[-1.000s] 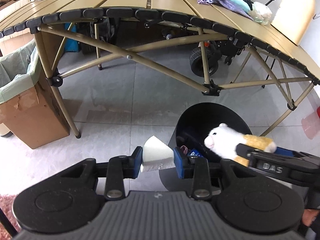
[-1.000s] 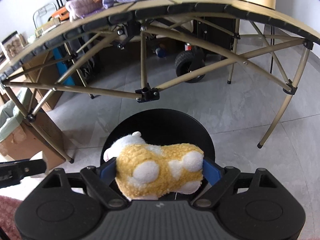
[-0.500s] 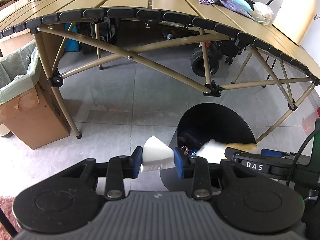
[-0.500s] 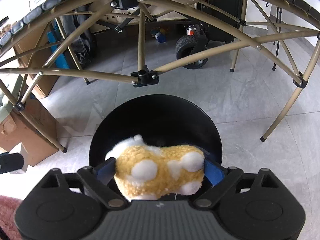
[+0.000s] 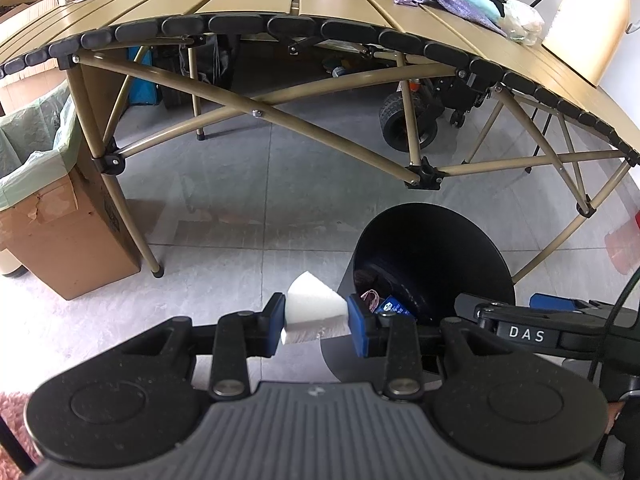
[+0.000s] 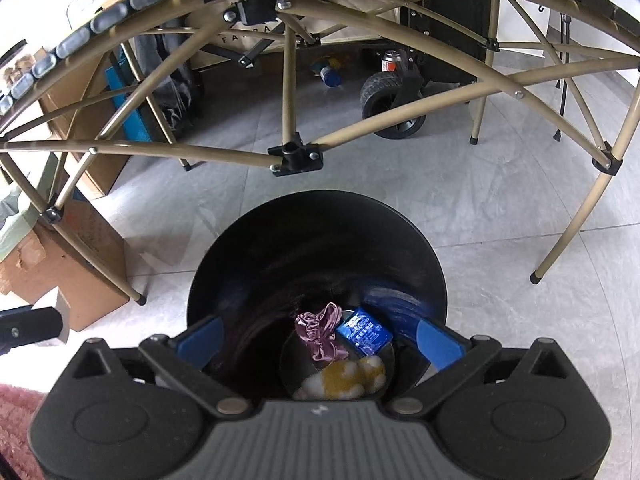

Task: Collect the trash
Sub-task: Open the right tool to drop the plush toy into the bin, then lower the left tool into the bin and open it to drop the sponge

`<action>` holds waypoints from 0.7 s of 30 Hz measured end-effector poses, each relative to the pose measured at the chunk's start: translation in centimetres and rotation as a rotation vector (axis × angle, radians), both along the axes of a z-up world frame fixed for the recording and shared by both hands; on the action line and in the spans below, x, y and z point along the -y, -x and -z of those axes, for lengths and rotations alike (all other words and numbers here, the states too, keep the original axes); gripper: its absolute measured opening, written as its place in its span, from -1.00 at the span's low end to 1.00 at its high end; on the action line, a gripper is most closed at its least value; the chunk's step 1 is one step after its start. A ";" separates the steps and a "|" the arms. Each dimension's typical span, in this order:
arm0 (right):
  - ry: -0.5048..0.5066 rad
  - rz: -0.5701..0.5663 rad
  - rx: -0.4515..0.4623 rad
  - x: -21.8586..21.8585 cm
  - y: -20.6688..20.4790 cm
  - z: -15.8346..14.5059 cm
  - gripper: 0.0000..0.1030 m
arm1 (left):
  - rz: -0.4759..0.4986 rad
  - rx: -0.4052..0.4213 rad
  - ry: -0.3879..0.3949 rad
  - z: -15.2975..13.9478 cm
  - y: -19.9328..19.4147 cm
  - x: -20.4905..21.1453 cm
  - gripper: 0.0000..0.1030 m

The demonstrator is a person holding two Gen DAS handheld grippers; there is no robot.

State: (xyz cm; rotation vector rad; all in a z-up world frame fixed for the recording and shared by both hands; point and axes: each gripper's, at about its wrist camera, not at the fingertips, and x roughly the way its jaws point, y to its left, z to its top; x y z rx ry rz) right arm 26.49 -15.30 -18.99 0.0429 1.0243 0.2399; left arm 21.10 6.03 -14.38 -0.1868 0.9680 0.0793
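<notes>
R wrist view only: plush toy (image 6: 344, 378) at bin (image 6: 316, 240) bottom, R gripper (image 6: 318, 338) jaws just spread, empty. L gripper (image 5: 316, 320) clamps white wedge (image 5: 314, 306).

Both wrist views downward, sharing black bin (image 5: 432, 248).

Black bin (image 6: 320, 240) and cardboard box (image 5: 60, 248) on tiled floor (image 5: 240, 184).

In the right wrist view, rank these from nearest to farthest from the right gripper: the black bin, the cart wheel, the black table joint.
From the right gripper:
1. Black bin, directly beneath the open jaws.
2. Black table joint, just beyond the bin, centre.
3. Cart wheel, farther back under the table, to the right.
</notes>
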 end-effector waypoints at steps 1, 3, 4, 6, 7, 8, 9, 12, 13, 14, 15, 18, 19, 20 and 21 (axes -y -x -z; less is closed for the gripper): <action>-0.001 0.001 0.002 0.1 0.1 -0.1 1.00 | 0.001 0.000 0.001 0.0 0.0 0.0 -0.33; -0.002 0.005 0.005 0.4 0.1 -0.3 1.00 | 0.005 0.001 0.003 0.0 -0.1 0.1 -0.33; -0.004 0.009 0.007 0.6 0.1 -0.4 1.00 | 0.008 0.002 0.003 0.0 -0.1 0.2 -0.33; -0.014 0.022 0.008 1.2 0.2 -0.7 1.00 | 0.017 0.002 0.003 -0.1 -0.3 0.6 -0.33; -0.026 0.029 0.005 1.5 0.2 -0.8 1.00 | 0.022 0.002 0.002 -0.1 -0.4 0.8 -0.33; -0.040 0.035 0.003 1.8 0.2 -1.0 1.00 | 0.026 0.003 0.002 -0.1 -0.5 1.0 -0.33; -0.053 0.040 0.004 2.2 0.4 -1.3 1.00 | 0.031 0.004 0.002 -0.1 -0.6 1.3 -0.33; -0.068 0.059 0.027 3.3 0.7 -2.3 1.00 | 0.045 0.015 -0.001 -0.3 -0.9 2.1 -0.33; -0.074 0.068 0.036 3.8 0.7 -2.7 1.00 | 0.050 0.021 -0.006 -0.4 -1.0 2.4 -0.33; -0.080 0.077 0.045 4.3 0.7 -3.1 1.00 | 0.055 0.026 -0.011 -0.4 -1.0 2.7 -0.33; -0.086 0.088 0.054 4.9 0.7 -3.5 1.00 | 0.061 0.029 -0.018 -0.5 -1.1 2.9 -0.33; -0.112 0.135 0.077 7.1 0.6 -4.8 1.00 | 0.072 0.040 -0.045 -0.7 -1.2 3.8 -0.33; -0.118 0.153 0.084 8.0 0.6 -5.2 1.00 | 0.078 0.041 -0.046 -0.7 -1.2 4.1 -0.33; -0.125 0.173 0.091 8.7 0.5 -5.5 1.00 | 0.084 0.042 -0.047 -0.8 -1.3 4.4 -0.33; -0.132 0.190 0.097 9.4 0.5 -5.9 1.00 | 0.091 0.045 -0.048 -0.8 -1.4 4.7 -0.33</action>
